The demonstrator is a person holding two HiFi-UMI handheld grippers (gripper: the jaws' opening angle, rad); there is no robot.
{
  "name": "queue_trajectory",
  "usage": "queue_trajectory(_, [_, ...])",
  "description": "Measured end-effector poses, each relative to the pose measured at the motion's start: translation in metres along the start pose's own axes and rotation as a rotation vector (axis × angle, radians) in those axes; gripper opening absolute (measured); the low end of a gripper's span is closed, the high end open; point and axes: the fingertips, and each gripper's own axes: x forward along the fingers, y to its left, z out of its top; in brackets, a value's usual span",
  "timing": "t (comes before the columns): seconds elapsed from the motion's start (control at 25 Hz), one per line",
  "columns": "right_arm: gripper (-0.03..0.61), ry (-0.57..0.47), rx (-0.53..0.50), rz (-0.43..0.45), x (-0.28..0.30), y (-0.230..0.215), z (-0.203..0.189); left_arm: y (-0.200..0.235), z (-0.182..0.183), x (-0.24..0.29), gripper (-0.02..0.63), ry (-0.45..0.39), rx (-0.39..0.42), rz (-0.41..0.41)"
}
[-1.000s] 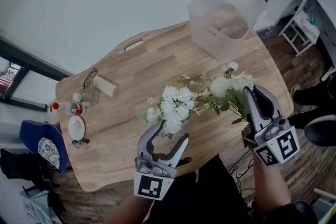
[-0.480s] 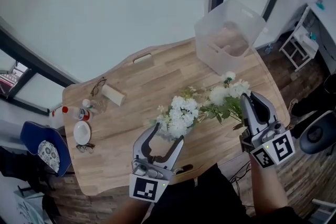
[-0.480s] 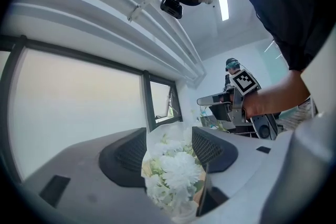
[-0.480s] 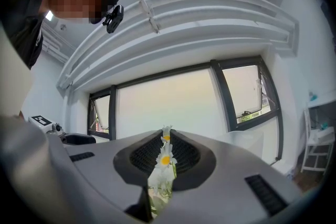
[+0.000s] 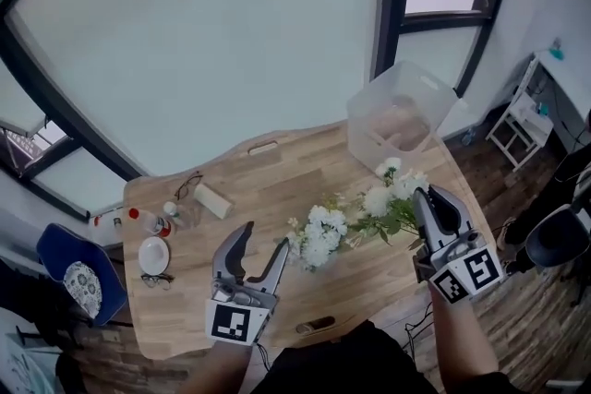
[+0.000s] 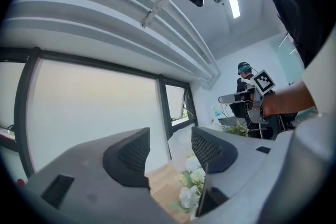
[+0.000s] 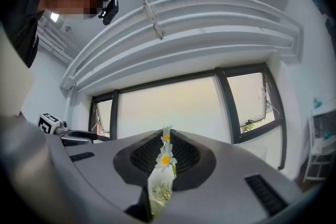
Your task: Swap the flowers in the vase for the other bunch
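The right claw (image 7: 166, 150) was pressed onto the stems of a daisy bunch (image 5: 388, 197), its blooms over the bench (image 5: 263, 189). The left claw (image 6: 169, 152) stood spread with nothing between its jaws. A second white bunch (image 5: 319, 231) sat at its 1 o'clock. A clear tub (image 5: 402, 111) stood at the right claw's 12 o'clock.

My left tool (image 5: 262, 241) has lifted and drawn off to the left. Its tips overlapped the white bunch (image 5: 319, 231) a second ago and now stand just beside it. My right tool (image 5: 423, 197) has risen too, carrying the second bunch (image 5: 388, 198) with it. The desk (image 5: 268, 189) now looks smaller and farther below me.
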Motion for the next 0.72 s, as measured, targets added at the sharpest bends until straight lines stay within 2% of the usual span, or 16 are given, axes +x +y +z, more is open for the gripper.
queue_trajectory(0.08, [0.058, -0.004, -0.01, 0.009, 0.0, 0.0, 0.007, 0.013, 0.008, -0.004, 0.227, -0.022, 0.018, 0.025])
queue_trajectory(0.2, [0.058, -0.002, -0.021, 0.018, -0.002, -0.001, 0.012, 0.026, 0.011, -0.014, 0.143, -0.025, 0.006, 0.065])
queue_trajectory(0.28, [0.058, 0.001, -0.027, 0.023, -0.003, -0.002, 0.015, 0.032, 0.013, -0.021, 0.054, -0.027, -0.012, 0.083])
queue_trajectory(0.32, [0.058, 0.002, -0.029, 0.025, -0.003, -0.002, 0.016, 0.034, 0.014, -0.023, 0.041, -0.027, -0.017, 0.089])
queue_trajectory(0.72, [0.058, -0.025, -0.036, 0.048, 0.001, -0.004, 0.026, 0.043, 0.021, -0.032, 0.025, -0.036, 0.001, 0.14])
